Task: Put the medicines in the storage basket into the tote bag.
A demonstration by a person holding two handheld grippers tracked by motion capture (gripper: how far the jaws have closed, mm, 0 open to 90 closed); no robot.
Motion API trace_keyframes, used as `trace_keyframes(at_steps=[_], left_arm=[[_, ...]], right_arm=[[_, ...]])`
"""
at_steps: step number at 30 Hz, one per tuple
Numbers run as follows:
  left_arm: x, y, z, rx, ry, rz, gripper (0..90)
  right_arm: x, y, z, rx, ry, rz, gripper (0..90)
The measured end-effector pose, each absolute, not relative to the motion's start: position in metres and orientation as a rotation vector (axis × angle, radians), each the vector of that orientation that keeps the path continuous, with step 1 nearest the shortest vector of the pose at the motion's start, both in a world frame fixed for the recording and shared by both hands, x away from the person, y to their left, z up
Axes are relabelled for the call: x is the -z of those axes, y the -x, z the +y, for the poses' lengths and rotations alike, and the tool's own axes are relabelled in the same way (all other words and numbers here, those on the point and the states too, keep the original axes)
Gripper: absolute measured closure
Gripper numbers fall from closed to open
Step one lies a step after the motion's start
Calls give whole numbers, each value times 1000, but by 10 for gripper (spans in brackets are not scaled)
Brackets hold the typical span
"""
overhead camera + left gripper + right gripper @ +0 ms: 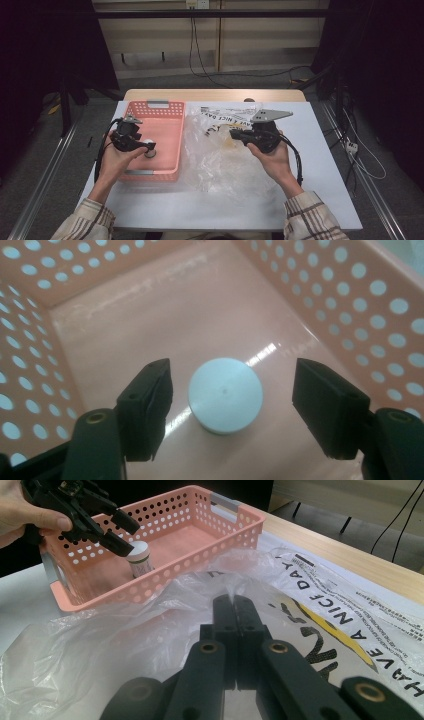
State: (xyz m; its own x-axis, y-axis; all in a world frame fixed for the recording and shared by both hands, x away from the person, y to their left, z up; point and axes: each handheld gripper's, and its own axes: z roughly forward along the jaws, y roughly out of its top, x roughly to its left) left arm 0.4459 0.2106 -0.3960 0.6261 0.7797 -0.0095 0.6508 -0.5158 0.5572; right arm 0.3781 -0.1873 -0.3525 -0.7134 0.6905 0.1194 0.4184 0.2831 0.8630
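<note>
Nearest the person, the counter (pixel 165 210) is bare white ahead of the plaid sleeves.

Left gripper (pixel 145 146) is inside the pink basket (pixel 167 107), held over a small white-capped bottle (pixel 225 395). The bottle stands upright on the basket floor, toward the near end. In the left gripper view the jaws straddle the cap with a gap showing on each side, so they are open with no grip on it. From the right gripper view the jaws sit at about cap height.

Judgement on the step, which I read as taking hold of the bottle: the cap is round and smooth, so the pads should meet it squarely across its widest line. Seating them a little lower onto the body would lessen the chance of it squirting out or tipping. The near basket wall is close, so any lift ought to go straight up before moving sideways.

Right gripper (pixel 234 602) rests on the clear plastic bag (pixel 225 155) beside the basket. Its jaws are closed together and pinch a fold of the film.

Containers: the basket holds the bottle and nothing else that I can see. The bag lies crumpled and flat, printed with black lettering and a yellow mark; whether anything is inside cannot be told.
</note>
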Motion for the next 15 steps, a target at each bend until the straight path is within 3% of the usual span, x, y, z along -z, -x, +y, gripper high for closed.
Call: trace_keyframes(at_steps=[8,10,15], left_arm=[[401,-453,202,-327,-2439,1117,421],[401,-454,201,-321,-2456,1108,487],[404,-456,199,-308,-2482,1118,503]], right_arm=[[353,-378,-187,-1402,-1015,2280,900],[352,-378,-187,-1401,-1014,2279,900],[352,-378,-187,-1400,-1012,2279,900]])
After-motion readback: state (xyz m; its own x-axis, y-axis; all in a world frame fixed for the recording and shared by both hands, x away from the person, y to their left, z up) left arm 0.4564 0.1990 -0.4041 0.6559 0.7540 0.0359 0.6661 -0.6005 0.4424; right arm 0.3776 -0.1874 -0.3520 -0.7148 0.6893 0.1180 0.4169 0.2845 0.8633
